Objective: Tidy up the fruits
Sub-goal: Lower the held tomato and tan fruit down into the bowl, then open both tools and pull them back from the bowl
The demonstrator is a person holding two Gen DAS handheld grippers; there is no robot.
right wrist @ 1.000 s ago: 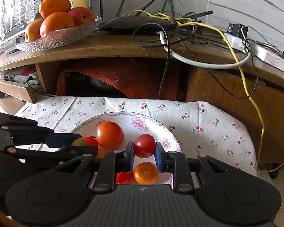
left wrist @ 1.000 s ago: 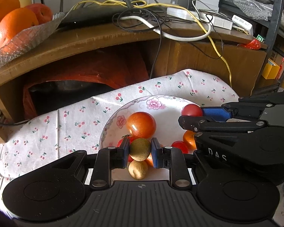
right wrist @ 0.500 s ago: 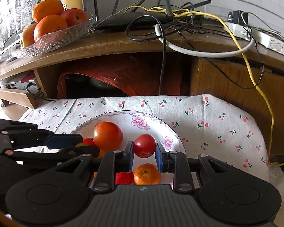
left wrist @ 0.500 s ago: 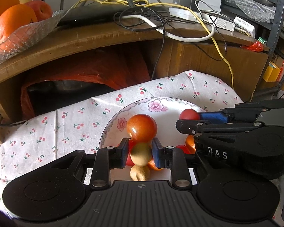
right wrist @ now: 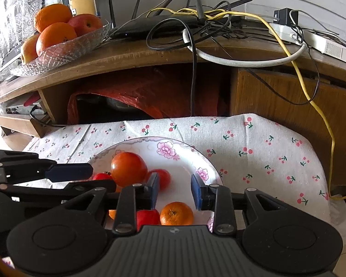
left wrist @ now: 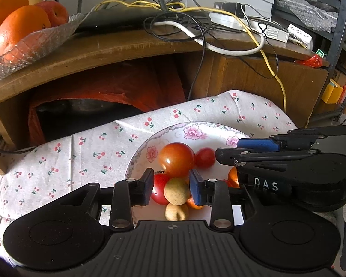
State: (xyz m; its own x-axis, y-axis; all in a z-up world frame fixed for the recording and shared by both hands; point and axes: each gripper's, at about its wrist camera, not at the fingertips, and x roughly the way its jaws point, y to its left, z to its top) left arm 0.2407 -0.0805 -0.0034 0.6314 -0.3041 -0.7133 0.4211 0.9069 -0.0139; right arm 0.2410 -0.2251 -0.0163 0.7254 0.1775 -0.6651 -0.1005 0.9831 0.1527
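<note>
A flowered white plate (left wrist: pixel 196 130) on a cherry-print cloth holds a pile of fruit. A large tomato (left wrist: pixel 176 159) sits in its middle with a small red tomato (left wrist: pixel 204 157) beside it. My left gripper (left wrist: pixel 172 190) is open around a round yellow-green fruit (left wrist: pixel 176 191) that rests on the pile, above a second beige fruit (left wrist: pixel 176 212). My right gripper (right wrist: pixel 175 190) is open and holds nothing. The small red tomato (right wrist: pixel 162 177) lies on the plate (right wrist: pixel 205 159) just behind the right gripper's left finger. A mandarin (right wrist: pixel 176 213) lies below the gap.
A wooden shelf (left wrist: pixel 126 46) overhangs the far side of the cloth (left wrist: pixel 80 152). On it stand a glass bowl (right wrist: pixel 64 50) of oranges and an apple, a router (right wrist: pixel 154 25) and tangled cables. Red plastic sheeting (right wrist: pixel 150 92) hangs beneath.
Both grippers opened. The left one let go of the yellow-green fruit onto the pile, and the right one released the small red tomato, which now lies beside the large tomato.
</note>
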